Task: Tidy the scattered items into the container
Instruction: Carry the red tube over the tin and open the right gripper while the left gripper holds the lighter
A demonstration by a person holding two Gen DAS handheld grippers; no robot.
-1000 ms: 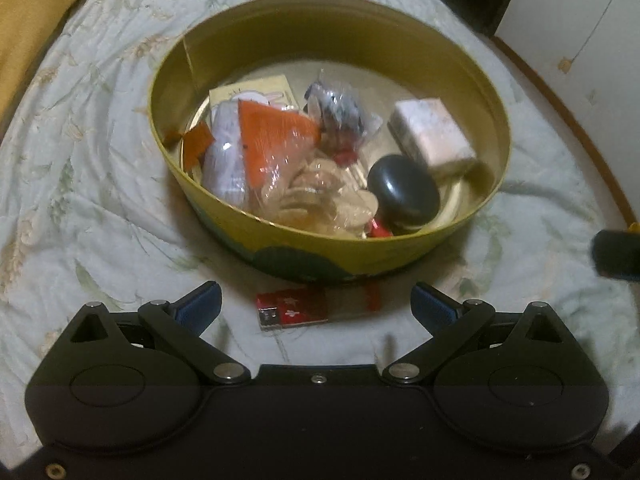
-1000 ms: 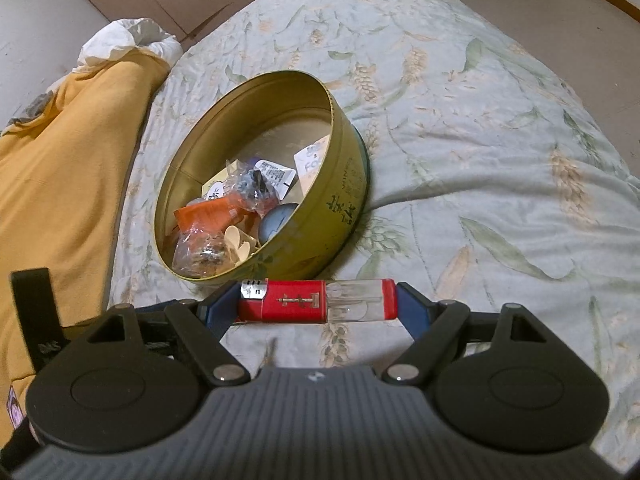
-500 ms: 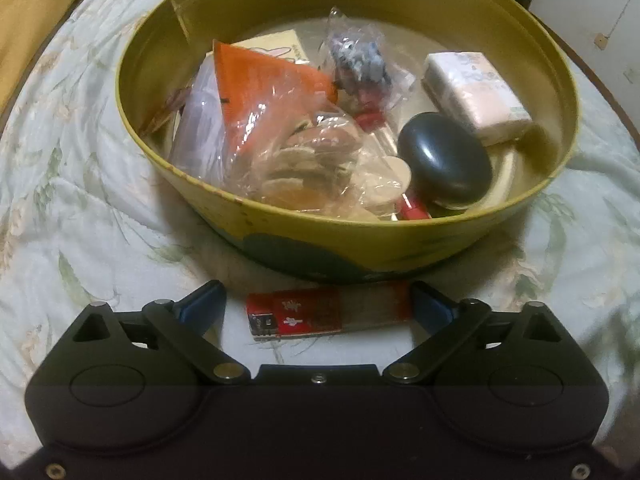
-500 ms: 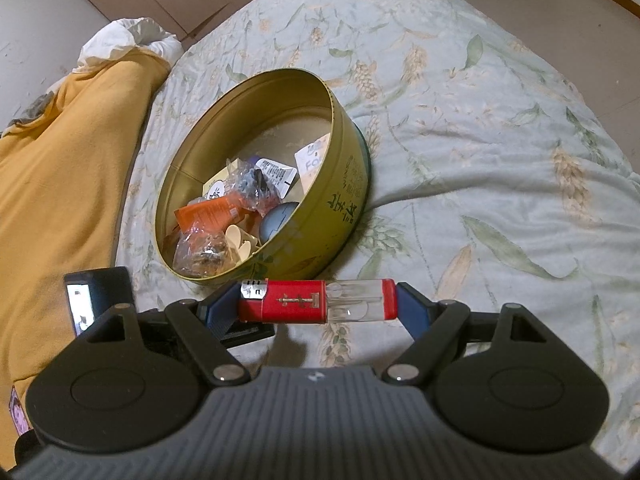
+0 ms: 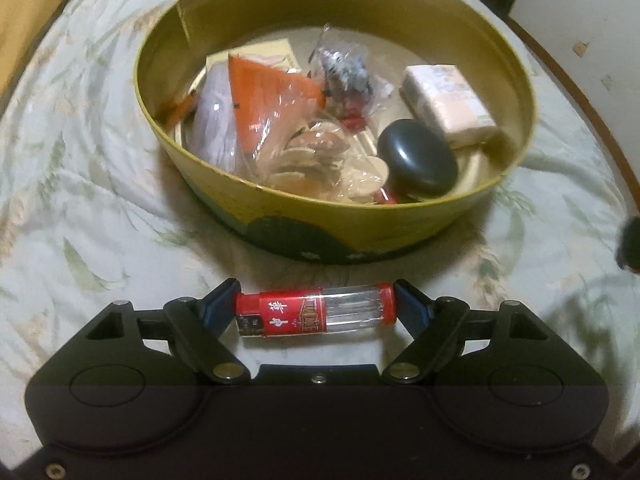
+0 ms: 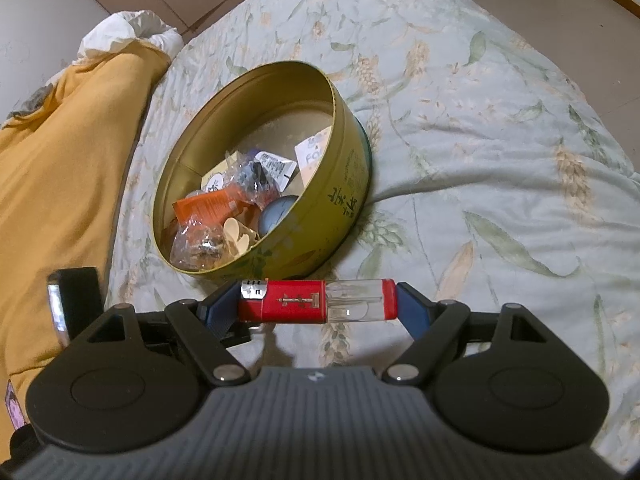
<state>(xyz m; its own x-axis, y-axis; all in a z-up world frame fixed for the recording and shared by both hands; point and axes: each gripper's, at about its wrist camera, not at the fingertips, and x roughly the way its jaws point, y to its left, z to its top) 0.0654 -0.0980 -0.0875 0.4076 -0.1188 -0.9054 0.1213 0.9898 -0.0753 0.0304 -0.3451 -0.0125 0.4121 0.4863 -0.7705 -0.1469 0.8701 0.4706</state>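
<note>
Lighters, two of them, both red plastic with a clear tank section. The first lighter (image 5: 316, 314) is lying crosswise just in front of the round gold-coloured metal tin (image 5: 360, 216), low over the pale green leaf-patterned bedspread (image 5: 80, 180). The left gripper (image 5: 316, 292) is closing its jaws on it, and the blue pads (image 5: 218, 306) are already meeting both ends, so it is gripping the lighter lengthwise. The second lighter (image 6: 318, 306) is sitting end to end in the right gripper (image 6: 318, 296), whose jaws are clamping it, also just short of the tin's near wall.

Inside the tin, things are lying loosely heaped: an orange foil packet (image 5: 272, 100), a clear bag of pale round discs (image 5: 316, 156), a dark smooth oval case (image 5: 418, 164) and a pink-and-white wrapped block (image 5: 448, 104) against the right wall.

A mustard-yellow blanket (image 6: 60, 184) is bunching along the bedspread's left side, near the tin but apart from it.
</note>
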